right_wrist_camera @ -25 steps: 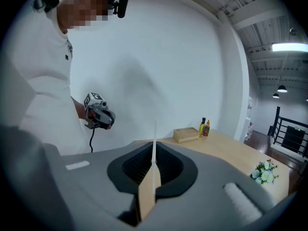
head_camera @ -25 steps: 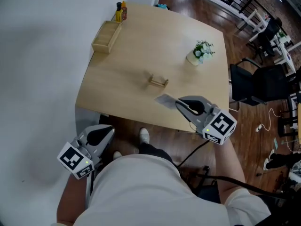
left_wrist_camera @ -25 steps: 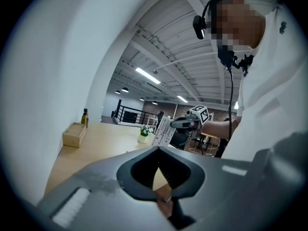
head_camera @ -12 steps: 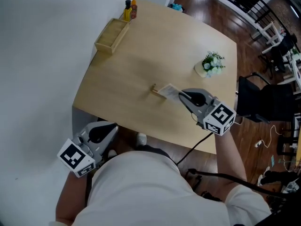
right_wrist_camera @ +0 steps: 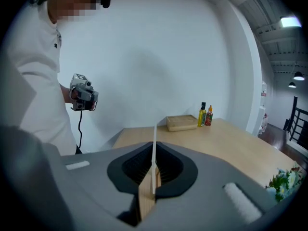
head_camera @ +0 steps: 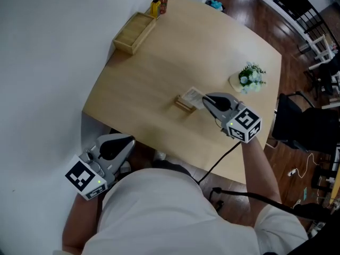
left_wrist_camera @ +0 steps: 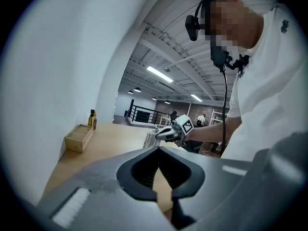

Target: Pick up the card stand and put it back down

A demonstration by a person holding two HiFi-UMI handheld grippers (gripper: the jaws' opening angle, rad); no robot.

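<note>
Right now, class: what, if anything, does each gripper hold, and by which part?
The right gripper is shut on the card stand, pinching its wooden base, with the card standing upright between the jaws. The left gripper holds nothing.

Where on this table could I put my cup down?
Widest bare patch: the near left part of the table, between the wooden tray and the card stand. Also the far middle, between the bottles and the flower pot. Crowded: the centre, around the stand in the right hand-held gripper.
</note>
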